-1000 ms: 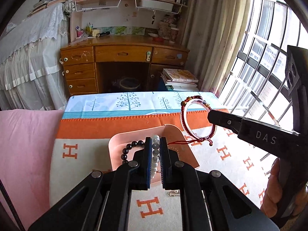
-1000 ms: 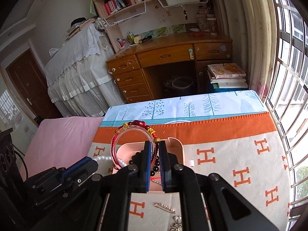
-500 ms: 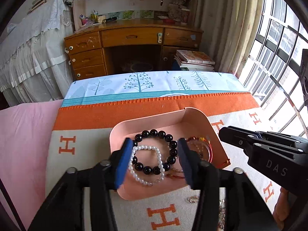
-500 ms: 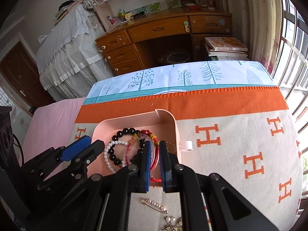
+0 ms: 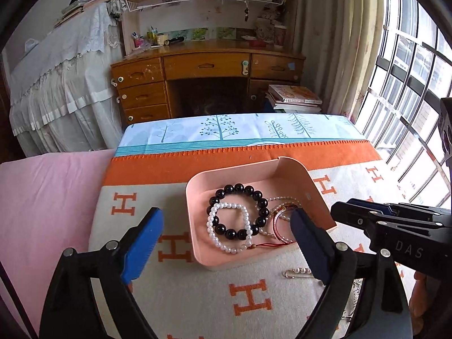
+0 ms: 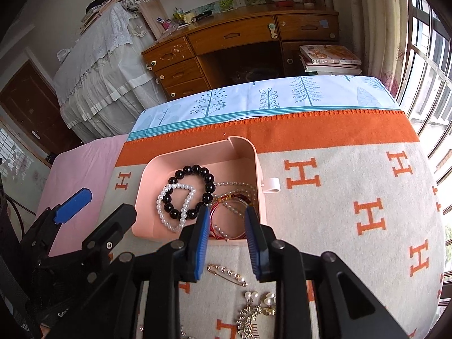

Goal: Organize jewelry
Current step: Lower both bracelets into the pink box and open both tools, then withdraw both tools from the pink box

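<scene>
Hovering over a pink tray [image 5: 293, 169], the left gripper [image 5: 226, 243] has its jaws wide apart after just opening, nothing between them; a pearl bracelet [image 5: 228, 226] lies in the tray across a black bead bracelet [image 5: 240, 212].

From the right wrist, the right gripper [image 6: 226, 240] has jaws parted, just opening, above a red bracelet [image 6: 226, 214] lying free in the tray. Both drops look done. A pin [image 6: 227, 274] and earrings [image 6: 257, 308] wait on the blanket [image 6: 339, 212]; next calls for pinching one.
</scene>
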Demonstrator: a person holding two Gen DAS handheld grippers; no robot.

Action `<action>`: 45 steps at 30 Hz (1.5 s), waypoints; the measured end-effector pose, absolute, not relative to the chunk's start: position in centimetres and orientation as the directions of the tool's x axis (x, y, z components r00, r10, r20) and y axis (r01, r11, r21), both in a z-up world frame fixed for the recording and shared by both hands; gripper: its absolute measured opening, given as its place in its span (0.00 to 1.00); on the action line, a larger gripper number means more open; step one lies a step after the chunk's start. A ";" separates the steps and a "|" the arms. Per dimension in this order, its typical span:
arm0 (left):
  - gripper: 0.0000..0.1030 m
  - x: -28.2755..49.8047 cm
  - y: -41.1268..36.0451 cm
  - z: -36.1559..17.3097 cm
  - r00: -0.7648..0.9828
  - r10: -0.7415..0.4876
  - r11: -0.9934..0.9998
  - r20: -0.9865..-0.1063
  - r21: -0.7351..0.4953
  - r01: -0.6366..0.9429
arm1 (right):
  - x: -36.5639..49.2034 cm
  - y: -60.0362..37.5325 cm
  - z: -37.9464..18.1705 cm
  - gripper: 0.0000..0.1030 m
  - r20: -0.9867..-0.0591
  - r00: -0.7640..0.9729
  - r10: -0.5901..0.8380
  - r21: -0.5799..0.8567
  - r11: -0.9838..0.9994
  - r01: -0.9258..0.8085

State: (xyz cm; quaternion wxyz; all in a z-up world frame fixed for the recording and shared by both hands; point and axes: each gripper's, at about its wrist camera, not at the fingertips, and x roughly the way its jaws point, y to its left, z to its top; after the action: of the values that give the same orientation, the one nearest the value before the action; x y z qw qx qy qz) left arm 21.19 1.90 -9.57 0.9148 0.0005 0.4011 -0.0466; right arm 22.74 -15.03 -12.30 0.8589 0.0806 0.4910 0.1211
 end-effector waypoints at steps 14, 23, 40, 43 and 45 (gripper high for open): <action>0.87 15.1 2.9 -7.6 0.690 -0.071 0.997 -0.721 -0.030 0.072 | 16.5 -14.7 -11.4 0.25 -0.828 0.488 0.277 0.216 0.960 -0.178; 0.87 10.5 4.1 -6.9 0.695 -0.078 0.997 -0.715 -0.044 0.066 | 12.1 -15.9 -10.8 0.25 -0.832 0.489 0.261 0.184 0.962 -0.200; 0.87 2.5 -0.4 -9.8 0.584 -0.240 0.955 -0.775 -0.082 0.284 | 4.2 -21.0 -14.8 0.25 -0.858 0.465 0.220 0.206 0.975 -0.081; 0.87 1.1 -3.3 -10.8 0.551 -0.283 0.922 -0.785 -0.064 0.381 | 3.3 -21.9 -16.0 0.25 -0.869 0.448 0.209 0.209 0.977 -0.049; 0.87 -0.1 -5.3 -11.4 0.537 -0.300 0.893 -0.788 -0.035 0.448 | 2.8 -22.5 -16.6 0.25 -0.874 0.443 0.198 0.207 0.978 -0.030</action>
State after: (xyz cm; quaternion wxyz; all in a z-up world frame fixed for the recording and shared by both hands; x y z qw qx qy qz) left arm -0.07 -5.33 -11.36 0.8724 0.0859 0.4308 -0.2144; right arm 2.81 -22.49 -16.58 0.8456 0.0805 0.5234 0.0674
